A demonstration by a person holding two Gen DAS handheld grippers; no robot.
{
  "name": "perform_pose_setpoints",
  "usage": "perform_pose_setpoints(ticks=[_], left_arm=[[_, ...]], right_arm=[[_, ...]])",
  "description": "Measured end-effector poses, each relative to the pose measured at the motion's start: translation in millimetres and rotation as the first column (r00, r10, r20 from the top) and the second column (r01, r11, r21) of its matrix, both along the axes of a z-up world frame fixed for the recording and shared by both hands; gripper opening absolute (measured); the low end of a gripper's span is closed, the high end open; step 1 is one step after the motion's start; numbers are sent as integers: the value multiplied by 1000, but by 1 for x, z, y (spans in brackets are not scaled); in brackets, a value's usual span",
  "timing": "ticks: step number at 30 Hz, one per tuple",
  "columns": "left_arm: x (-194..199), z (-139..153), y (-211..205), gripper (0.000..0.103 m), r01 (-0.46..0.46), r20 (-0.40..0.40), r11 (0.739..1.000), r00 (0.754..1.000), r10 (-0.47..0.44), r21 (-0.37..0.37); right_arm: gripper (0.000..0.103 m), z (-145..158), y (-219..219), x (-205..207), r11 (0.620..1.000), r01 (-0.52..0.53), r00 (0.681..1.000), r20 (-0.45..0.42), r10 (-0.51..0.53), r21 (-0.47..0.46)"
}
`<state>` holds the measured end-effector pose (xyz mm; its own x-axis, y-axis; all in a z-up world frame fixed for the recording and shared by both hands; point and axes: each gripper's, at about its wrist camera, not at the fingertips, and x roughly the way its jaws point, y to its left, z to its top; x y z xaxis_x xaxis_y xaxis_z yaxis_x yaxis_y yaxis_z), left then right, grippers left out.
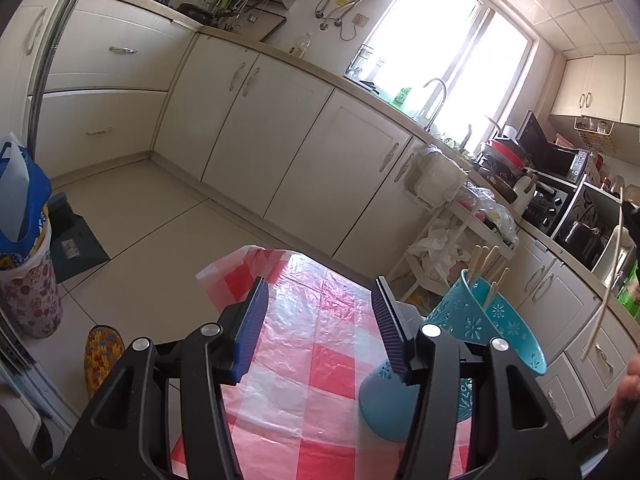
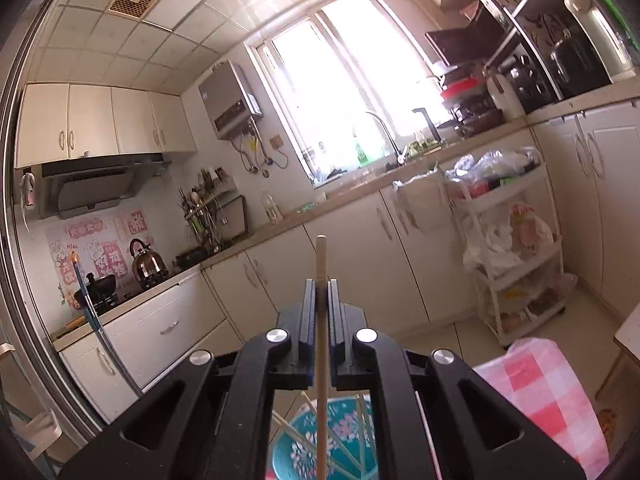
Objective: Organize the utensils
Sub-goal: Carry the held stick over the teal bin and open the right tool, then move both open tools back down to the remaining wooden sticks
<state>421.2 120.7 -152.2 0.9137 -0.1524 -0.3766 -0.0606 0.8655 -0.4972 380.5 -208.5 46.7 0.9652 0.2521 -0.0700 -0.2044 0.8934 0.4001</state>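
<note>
1 chopstick (image 2: 321,264) clamped in right gripper (image 2: 321,286); no readable labels.

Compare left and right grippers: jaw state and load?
The left gripper stands open with nothing between its pads, over the checked tablecloth; the right gripper is shut on a chopstick. Left sits beside the teal utensil holder; right is above it. Both share black frames and blue pads.

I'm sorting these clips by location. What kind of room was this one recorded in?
A home kitchen, most likely. A kettle sits on the stove under a range hood, a sink faucet stands below the window, and cream cabinets run along the counter.
</note>
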Motion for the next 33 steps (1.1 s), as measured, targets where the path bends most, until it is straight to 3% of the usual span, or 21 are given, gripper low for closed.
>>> perform_pose_setpoints(ticks=[6, 12, 16, 23, 25, 26, 28, 29, 31, 33], left_arm=[[0, 3, 7, 51, -4, 6, 1000, 1000, 4, -25], [-1, 3, 10, 51, -7, 6, 999, 1000, 7, -31], [1, 1, 7, 51, -6, -5, 1000, 1000, 6, -24], [5, 0, 1, 51, 4, -17, 1000, 1000, -4, -9], [6, -1, 1, 52, 4, -22, 1000, 1000, -5, -10], [5, -2, 1, 52, 4, -24, 1000, 1000, -5, -9], [5, -3, 1, 52, 4, -29, 1000, 1000, -4, -2], [5, -3, 0, 52, 4, -31, 1000, 999, -4, -1], [4, -6, -1, 53, 7, -39, 1000, 999, -7, 11], [3, -10, -4, 53, 13, -57, 999, 998, -11, 35]], right_arm=[[6, -32, 30, 38, 996, 28, 999, -38, -31, -84], [7, -87, 37, 52, 986, -2, 987, -160, -25, -167], [25, -102, 30, 55, 986, -18, 979, -204, -17, -167], [26, -94, 11, 20, 989, -15, 981, -191, -13, -145], [41, -99, 1, 1, 992, -6, 975, -219, -22, -128], [47, -109, -3, -9, 992, -8, 967, -254, -24, -127], [49, -137, -6, -22, 987, -44, 932, -361, -15, -155], [50, -150, -11, -33, 989, -54, 929, -371, -3, -141], [49, -179, -8, -36, 975, -95, 865, -501, -19, -200], [45, -203, -15, -41, 980, -101, 822, -569, -16, -173]])
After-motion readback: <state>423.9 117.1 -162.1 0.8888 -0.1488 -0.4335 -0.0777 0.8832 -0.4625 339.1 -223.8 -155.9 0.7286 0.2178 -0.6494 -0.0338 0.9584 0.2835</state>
